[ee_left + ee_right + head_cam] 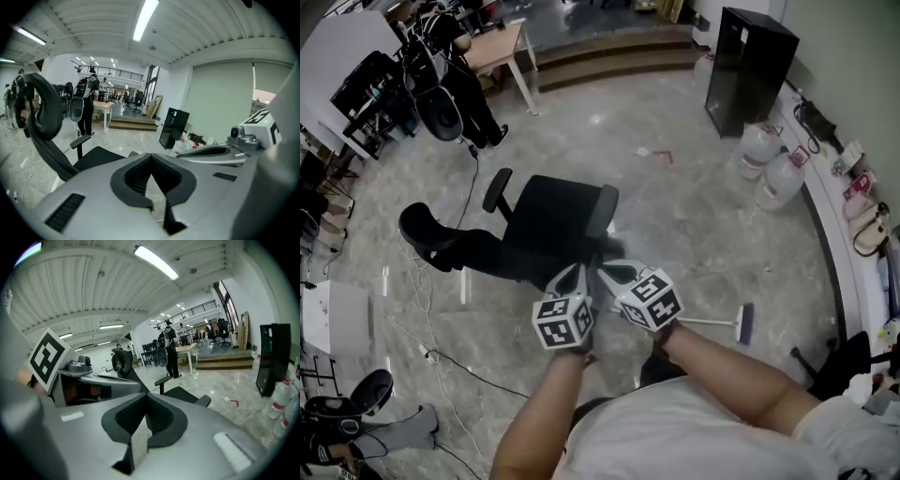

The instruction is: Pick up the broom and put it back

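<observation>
The broom [744, 323] lies on the floor at the right. The left end of its thin handle disappears behind the right gripper [609, 272] and the forearm. The office chair [553, 225] has its near edge and base covered by that gripper and the left gripper [578, 274]. From the head view, their dark jaw tips merge with the black seat, so no gap can be read there. A scrap [656, 155] on the far floor is too small to identify. Dark shapes [337, 412] at the near left are cut by the edge and cannot be identified.
</observation>
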A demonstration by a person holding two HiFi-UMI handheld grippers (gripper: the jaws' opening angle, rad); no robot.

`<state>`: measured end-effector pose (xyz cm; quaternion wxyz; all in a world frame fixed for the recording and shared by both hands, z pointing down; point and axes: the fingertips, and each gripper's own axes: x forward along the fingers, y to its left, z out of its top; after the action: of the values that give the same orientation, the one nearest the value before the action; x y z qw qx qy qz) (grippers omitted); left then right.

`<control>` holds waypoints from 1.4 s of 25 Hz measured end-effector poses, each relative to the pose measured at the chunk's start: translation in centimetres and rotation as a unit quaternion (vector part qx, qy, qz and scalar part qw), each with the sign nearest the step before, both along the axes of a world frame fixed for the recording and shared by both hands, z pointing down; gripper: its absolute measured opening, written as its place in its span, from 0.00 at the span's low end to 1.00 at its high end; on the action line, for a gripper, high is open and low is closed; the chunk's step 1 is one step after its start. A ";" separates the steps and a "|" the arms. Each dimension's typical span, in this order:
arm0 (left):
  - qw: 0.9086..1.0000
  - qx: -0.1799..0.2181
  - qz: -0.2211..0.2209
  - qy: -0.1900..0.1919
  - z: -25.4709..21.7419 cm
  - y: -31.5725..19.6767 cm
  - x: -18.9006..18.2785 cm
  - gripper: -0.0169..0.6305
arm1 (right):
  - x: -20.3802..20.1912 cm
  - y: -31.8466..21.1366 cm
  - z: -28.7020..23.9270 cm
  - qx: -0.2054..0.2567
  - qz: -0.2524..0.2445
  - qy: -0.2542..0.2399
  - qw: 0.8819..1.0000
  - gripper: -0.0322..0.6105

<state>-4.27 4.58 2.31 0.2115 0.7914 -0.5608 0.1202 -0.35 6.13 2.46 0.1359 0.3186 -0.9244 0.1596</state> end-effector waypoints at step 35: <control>0.932 -0.328 0.151 -0.024 81.6 -16.6 1.6 0.03 | -0.4 -13.8 87.6 -0.289 -0.132 0.205 0.926 0.25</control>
<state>-2.70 -12.05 83.96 0.4251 0.7506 -0.3685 0.3465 -0.72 -7.66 90.07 0.4284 0.1665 -0.8237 0.3320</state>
